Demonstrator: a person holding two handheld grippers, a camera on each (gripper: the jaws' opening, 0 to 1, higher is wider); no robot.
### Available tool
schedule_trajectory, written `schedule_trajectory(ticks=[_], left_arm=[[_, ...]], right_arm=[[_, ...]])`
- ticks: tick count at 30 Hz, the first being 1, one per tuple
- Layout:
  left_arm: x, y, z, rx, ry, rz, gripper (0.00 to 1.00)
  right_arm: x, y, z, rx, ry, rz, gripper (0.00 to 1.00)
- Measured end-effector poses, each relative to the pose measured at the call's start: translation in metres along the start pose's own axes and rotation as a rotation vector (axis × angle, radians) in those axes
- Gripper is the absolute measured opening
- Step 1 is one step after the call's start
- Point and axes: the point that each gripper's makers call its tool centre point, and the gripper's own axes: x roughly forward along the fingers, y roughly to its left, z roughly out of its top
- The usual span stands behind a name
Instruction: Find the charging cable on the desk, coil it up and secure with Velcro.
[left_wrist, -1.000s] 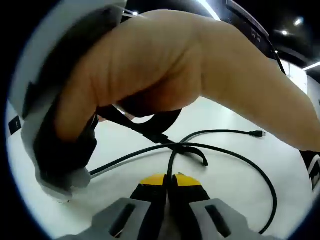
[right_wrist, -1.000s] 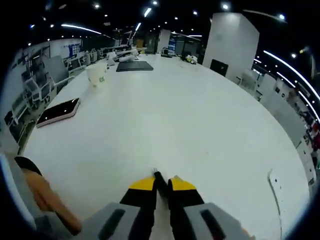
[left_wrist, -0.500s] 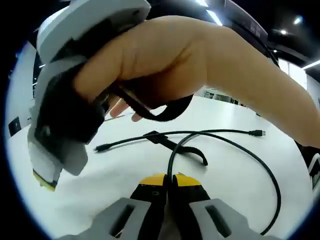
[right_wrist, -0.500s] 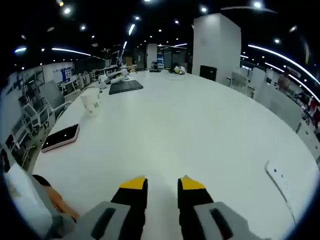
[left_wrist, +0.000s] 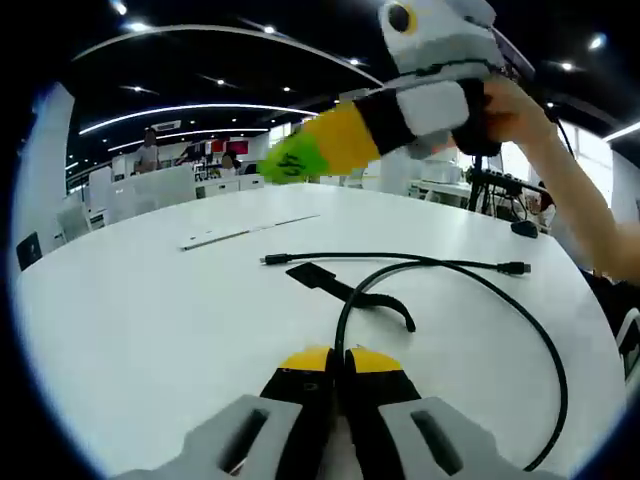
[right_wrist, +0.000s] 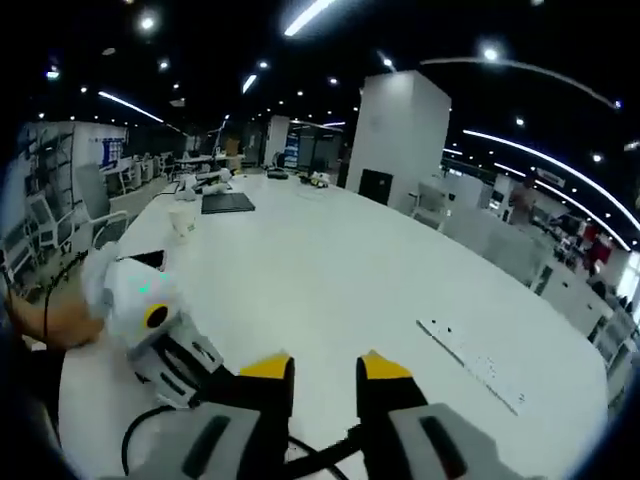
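In the left gripper view the left gripper (left_wrist: 335, 362) sits low over the white desk (left_wrist: 130, 310), its two yellow-tipped jaws pressed together with no gap between them, and one end of the black cable (left_wrist: 548, 370) runs in right at the tips (whether the jaws actually pinch it I cannot tell, since the tips hide the spot). From there the cable rises, bends over to the right and sweeps in a wide arc down the right side of the desk. A second straight run of it lies farther back, ending in a small plug (left_wrist: 515, 267) on the right and another plug at its left end. A flat black Velcro strap (left_wrist: 340, 288) lies across the desk between the loop and that straight run, its far end curling toward a hook shape. Beyond it a thin pale strip (left_wrist: 245, 232) lies flat on the desk. The right gripper (left_wrist: 290, 160) hangs in the air above all this, held by a hand (left_wrist: 515, 105), well clear of the cable. In the right gripper view the right gripper's (right_wrist: 326, 367) jaws stand apart with bare desk showing between them, holding nothing. A paper cup (right_wrist: 182, 221) and a dark laptop (right_wrist: 227, 203) stand far back on the desk.
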Motion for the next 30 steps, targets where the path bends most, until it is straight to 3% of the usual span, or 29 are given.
schedule_trajectory(ticks=[5, 7, 8, 11, 14, 17, 30], left_arm=[[0.002, -0.001, 0.001, -0.004, -0.001, -0.002, 0.06], [0.003, -0.002, 0.001, 0.001, 0.001, 0.001, 0.06], [0.003, -0.002, 0.001, 0.002, 0.002, 0.001, 0.06], [0.002, -0.003, 0.001, -0.002, -0.001, 0.000, 0.06], [0.002, -0.003, 0.001, -0.002, -0.003, 0.000, 0.06], [0.002, -0.004, 0.000, 0.000, -0.004, 0.002, 0.06], [-0.001, -0.005, -0.002, 0.008, -0.004, 0.001, 0.06]], right_arm=[[-0.058, -0.024, -0.075, 0.034, 0.083, -0.170, 0.26], [-0.068, -0.028, -0.098, 0.021, 0.128, -0.200, 0.26], [-0.071, -0.029, -0.115, 0.048, 0.156, -0.209, 0.26], [-0.069, -0.026, -0.142, 0.116, 0.190, -0.196, 0.26], [-0.063, -0.025, -0.153, 0.152, 0.195, -0.186, 0.25], [-0.059, -0.026, -0.152, 0.182, 0.161, -0.186, 0.23], [-0.051, -0.021, -0.150, 0.059, 0.200, -0.155, 0.16]])
